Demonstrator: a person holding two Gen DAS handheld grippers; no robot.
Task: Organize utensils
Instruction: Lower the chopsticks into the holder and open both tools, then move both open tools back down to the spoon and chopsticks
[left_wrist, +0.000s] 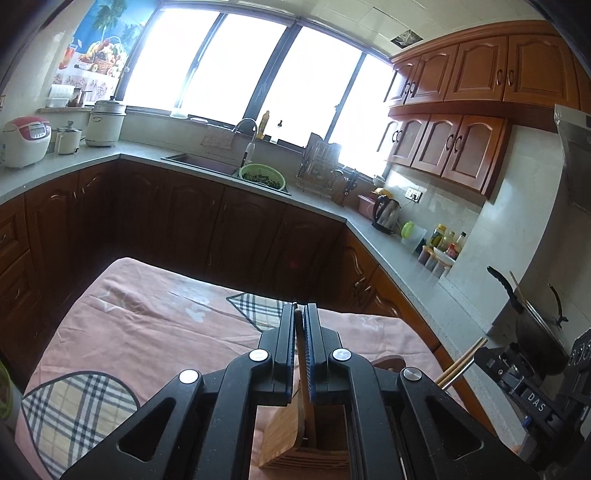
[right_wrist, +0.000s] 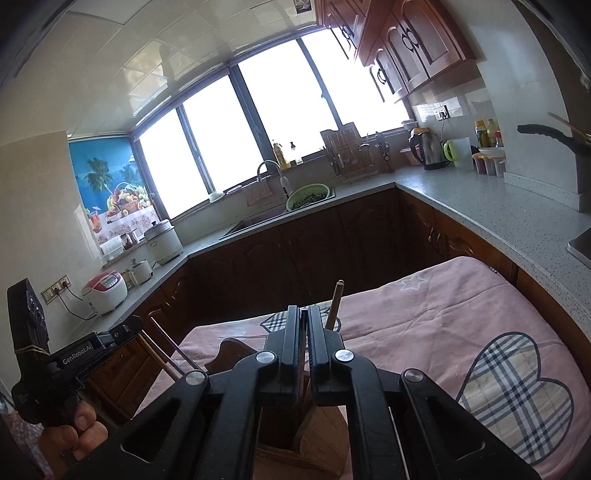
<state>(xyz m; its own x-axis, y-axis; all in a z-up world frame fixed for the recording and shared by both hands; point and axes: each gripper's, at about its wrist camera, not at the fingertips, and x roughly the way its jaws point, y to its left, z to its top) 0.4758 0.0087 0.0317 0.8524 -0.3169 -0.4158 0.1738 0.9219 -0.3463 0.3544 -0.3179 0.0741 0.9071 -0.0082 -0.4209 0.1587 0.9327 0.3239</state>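
My left gripper (left_wrist: 299, 314) is shut on a flat wooden utensil (left_wrist: 303, 384) that runs down into a wooden utensil holder (left_wrist: 291, 439) on the pink cloth. My right gripper (right_wrist: 303, 317) is shut on a thin dark utensil handle (right_wrist: 302, 363) over the same wooden holder (right_wrist: 317, 432). Another wooden handle (right_wrist: 334, 304) sticks up just right of the right gripper. Chopsticks (left_wrist: 461, 360) show beside the other gripper body in the left wrist view. In the right wrist view, the left gripper's body (right_wrist: 74, 360) and the hand are at the lower left.
The pink cloth with plaid hearts (right_wrist: 461, 317) covers the table. A kitchen counter (left_wrist: 402, 258) runs around it, with a sink and green colander (left_wrist: 263, 177), a kettle (left_wrist: 386, 214), a rice cooker (left_wrist: 26, 140), and a pot (left_wrist: 535, 325) at the right.
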